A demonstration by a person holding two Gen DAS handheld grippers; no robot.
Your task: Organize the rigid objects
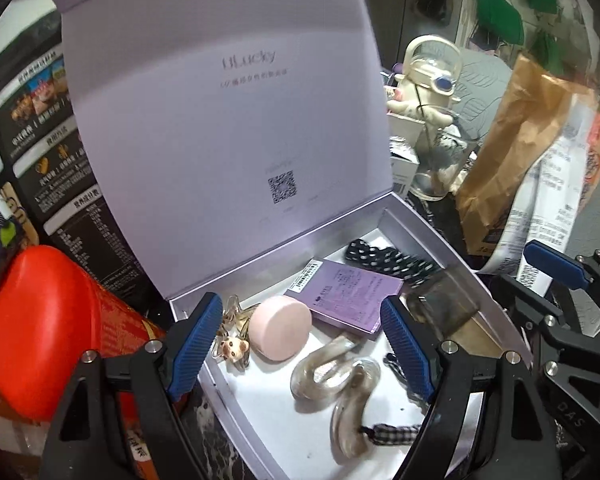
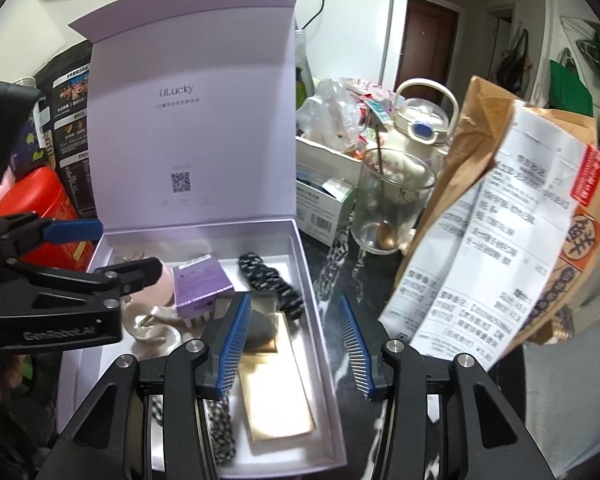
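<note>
Left wrist view is showing the left hand-held gripper [image 1: 304, 344] hovering wide apart, empty, the pink round case [image 1: 280, 328] lying between its fingers, toward nine o'clock.

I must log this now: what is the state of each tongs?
Left tongs: open, holding nothing, above the box.
Right tongs: open, holding nothing.

Both wrist cameras look steeply down, close over the same open box [image 1: 428, 220].
</note>
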